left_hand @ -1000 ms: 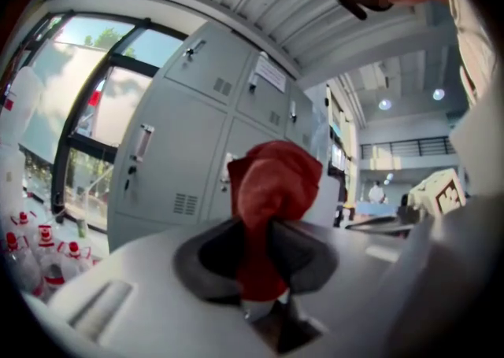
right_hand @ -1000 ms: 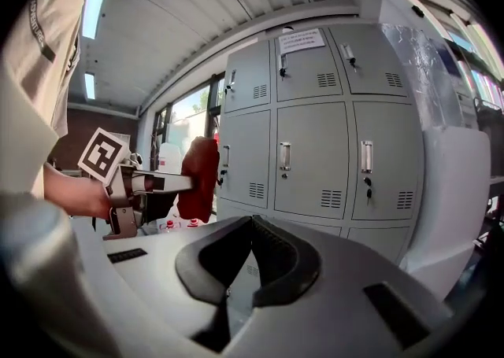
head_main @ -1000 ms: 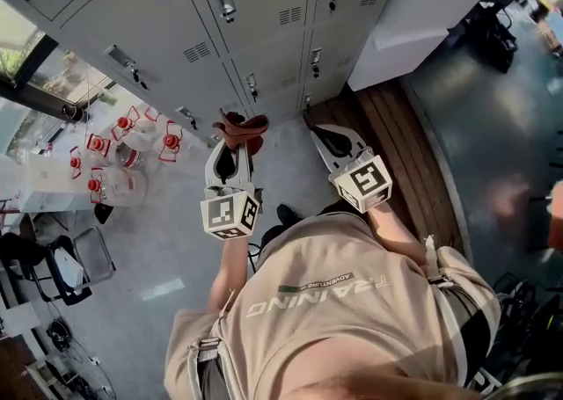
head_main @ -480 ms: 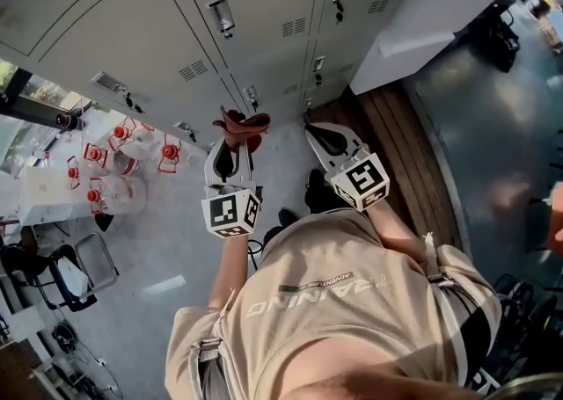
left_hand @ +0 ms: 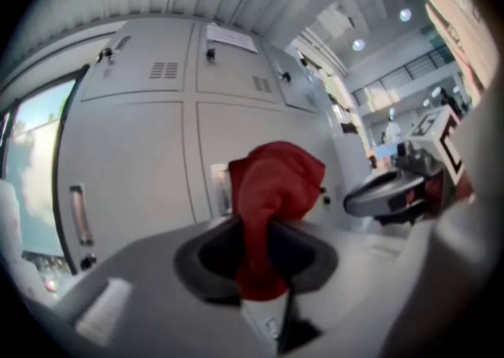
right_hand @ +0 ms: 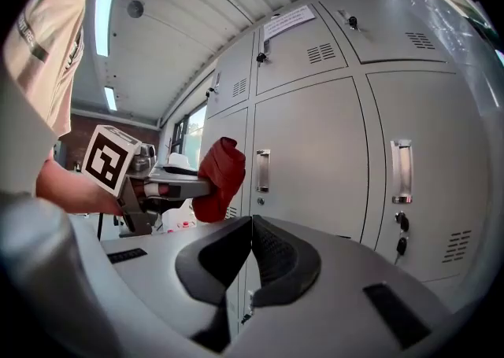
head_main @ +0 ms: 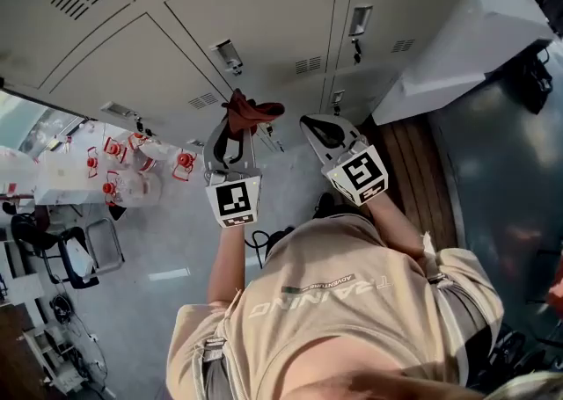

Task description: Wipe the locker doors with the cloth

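Head view alone takes in the whole stance: one person in a beige shirt [head_main: 352, 301] facing a bank of grey locker doors [head_main: 264, 20], with two grippers raised side by side. The left gripper [head_main: 236, 127] holds the one red cloth [head_main: 252, 111] up close to the doors; whether it touches them cannot be told. The right gripper [head_main: 314, 127] hangs just beside it. Left gripper view adds what is lost from above: both jaws are pinched on the cloth's lower fold, and the rest bunches above them. Right gripper view shows its own jaws pressed together with nothing between, and two upright pull handles [right_hand: 262, 169] on the doors ahead, with keys [right_hand: 402, 224] under the right-hand one.
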{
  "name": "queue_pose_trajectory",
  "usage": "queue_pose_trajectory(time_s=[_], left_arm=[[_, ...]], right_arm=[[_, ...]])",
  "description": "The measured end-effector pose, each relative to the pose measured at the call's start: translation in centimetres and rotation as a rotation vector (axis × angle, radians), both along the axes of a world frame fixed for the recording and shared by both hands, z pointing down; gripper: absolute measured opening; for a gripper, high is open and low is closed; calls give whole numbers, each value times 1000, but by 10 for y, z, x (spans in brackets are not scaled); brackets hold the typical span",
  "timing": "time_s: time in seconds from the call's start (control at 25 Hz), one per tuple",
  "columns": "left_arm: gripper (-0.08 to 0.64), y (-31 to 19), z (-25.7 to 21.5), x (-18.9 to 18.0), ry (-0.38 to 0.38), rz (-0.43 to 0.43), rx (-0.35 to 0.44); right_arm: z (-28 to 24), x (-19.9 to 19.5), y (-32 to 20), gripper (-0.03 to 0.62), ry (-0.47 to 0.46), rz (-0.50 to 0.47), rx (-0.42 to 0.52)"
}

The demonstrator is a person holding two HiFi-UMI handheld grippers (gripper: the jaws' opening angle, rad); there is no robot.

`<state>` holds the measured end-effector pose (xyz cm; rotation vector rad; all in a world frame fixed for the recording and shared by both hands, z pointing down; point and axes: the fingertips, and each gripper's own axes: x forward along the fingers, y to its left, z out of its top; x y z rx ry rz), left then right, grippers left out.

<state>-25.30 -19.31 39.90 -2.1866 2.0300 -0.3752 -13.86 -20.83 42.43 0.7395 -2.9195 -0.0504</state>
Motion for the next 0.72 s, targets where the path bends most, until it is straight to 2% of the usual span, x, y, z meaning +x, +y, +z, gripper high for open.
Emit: queue_pose_trajectory(time_s=[0.28,0.52,0.6,0.72], left_arm=[[87,-63,-86,3,-442,-70,66],[87,-89,-161,13,-859,-98,146],[87,-96,-183,13,-950,-109,170],[87,-109,-206,10,-1032,-144,190]], right_arm=[[-5,0,-46,14,-10,-30,-11],[-11,1,-63,14,-14,15,-13],[-13,2,-63,14,-14,28,-15],[-14,5,-64,14,-4,44,-7]])
